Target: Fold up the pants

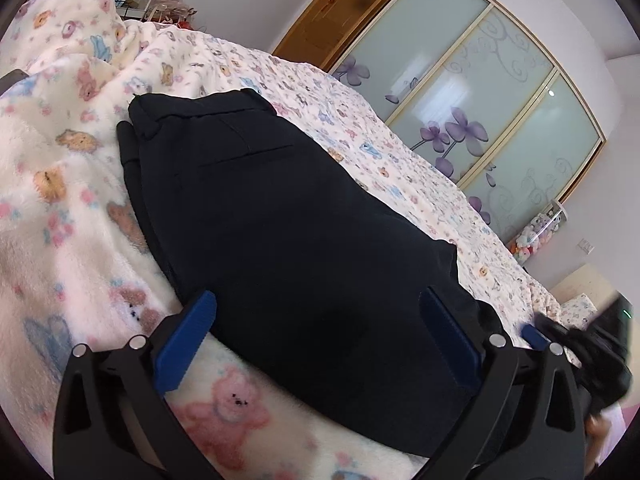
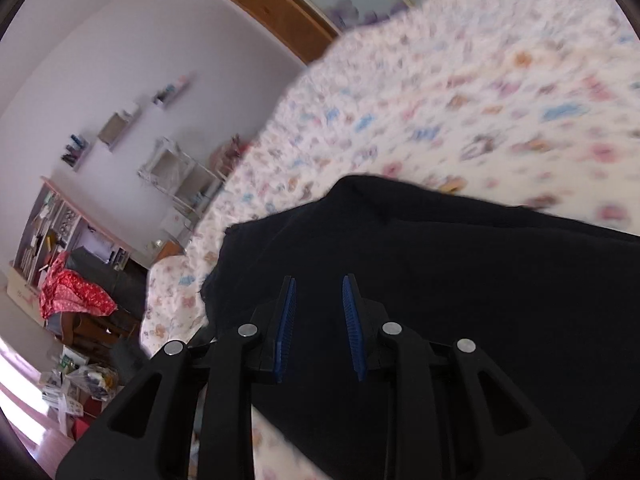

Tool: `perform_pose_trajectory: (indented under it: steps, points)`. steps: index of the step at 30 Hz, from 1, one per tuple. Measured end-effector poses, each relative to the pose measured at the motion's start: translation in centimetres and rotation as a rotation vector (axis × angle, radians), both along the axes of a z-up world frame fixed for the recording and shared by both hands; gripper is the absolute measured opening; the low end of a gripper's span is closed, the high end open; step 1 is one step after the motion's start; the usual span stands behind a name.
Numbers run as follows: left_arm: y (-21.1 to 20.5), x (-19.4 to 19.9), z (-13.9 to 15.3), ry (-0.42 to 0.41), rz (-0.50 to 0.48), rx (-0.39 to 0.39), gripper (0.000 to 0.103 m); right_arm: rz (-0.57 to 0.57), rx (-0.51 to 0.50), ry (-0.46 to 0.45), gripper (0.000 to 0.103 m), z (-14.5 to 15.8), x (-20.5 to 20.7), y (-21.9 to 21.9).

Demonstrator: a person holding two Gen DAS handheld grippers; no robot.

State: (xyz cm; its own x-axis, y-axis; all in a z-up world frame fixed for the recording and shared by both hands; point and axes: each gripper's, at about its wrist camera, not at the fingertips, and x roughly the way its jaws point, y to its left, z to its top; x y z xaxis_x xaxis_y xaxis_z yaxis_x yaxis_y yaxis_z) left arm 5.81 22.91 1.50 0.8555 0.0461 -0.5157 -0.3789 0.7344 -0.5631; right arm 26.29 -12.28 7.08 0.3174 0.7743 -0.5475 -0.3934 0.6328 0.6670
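Observation:
Black pants lie folded lengthwise on a bed with a teddy-bear print blanket, waistband at the far end. My left gripper is wide open, its blue pads on either side of the near end of the pants, just above the cloth. In the right wrist view the pants fill the lower right. My right gripper hovers over them with its blue pads a small gap apart and nothing between them. The right gripper also shows blurred at the lower right of the left wrist view.
A bunched part of the blanket rises at the bed's far left. A wardrobe with frosted flower-print sliding doors stands beyond the bed. Shelves and a cluttered desk with a red cloth stand along the left wall.

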Motion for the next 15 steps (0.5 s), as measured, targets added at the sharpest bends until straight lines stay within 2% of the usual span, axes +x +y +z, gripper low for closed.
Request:
perform_pose_trajectory:
  steps: [1,2,3,5,7,9,10,11,12,13,14,15]
  points:
    - [0.1,-0.1,0.0,-0.003,0.0,-0.003,0.101,-0.06,-0.074,0.016,0.04,-1.0,1.2,0.1]
    - [0.2,-0.2,0.0,-0.007,-0.001,-0.008,0.101,-0.139,-0.166,0.035,0.036,-2.2,2.1,-0.4]
    - [0.4,-0.2,-0.1,-0.013,-0.004,-0.014,0.101,-0.187,-0.179,0.094,0.033,-4.0,3.4,-1.3]
    - [0.3,0.0,0.1,-0.02,-0.014,-0.022,0.101,-0.223,0.006,0.223,0.029,-5.7,4.2,-4.3]
    - [0.3,0.1,0.2,-0.015,-0.009,-0.02,0.101,-0.232,0.003,0.2,0.031,-4.6,3.0,-5.3]
    - [0.2,0.2,0.2,-0.011,-0.006,-0.017,0.101,-0.246,-0.009,0.078,0.046,-2.5,0.9,-7.1]
    - [0.2,0.1,0.2,-0.012,-0.006,-0.018,0.101,-0.278,0.001,0.037,0.065,-1.8,0.4,-8.4]
    - [0.3,0.1,0.2,-0.015,-0.006,-0.02,0.101,-0.371,-0.019,0.0,0.076,-1.7,-0.5,-10.7]
    - [0.2,0.0,0.3,-0.017,-0.007,-0.022,0.101,-0.434,-0.059,0.005,0.076,-1.9,0.5,-11.8]
    - [0.3,0.0,0.2,-0.019,-0.008,-0.025,0.101,-0.494,-0.137,0.081,0.056,-3.6,1.1,-14.3]
    - [0.3,0.0,0.2,-0.023,-0.009,-0.026,0.101,-0.487,-0.117,0.142,0.027,-4.6,1.3,-16.0]
    - [0.3,-0.1,0.2,-0.026,-0.009,-0.028,0.101,-0.491,-0.086,0.176,0.024,-4.8,1.0,-17.3]
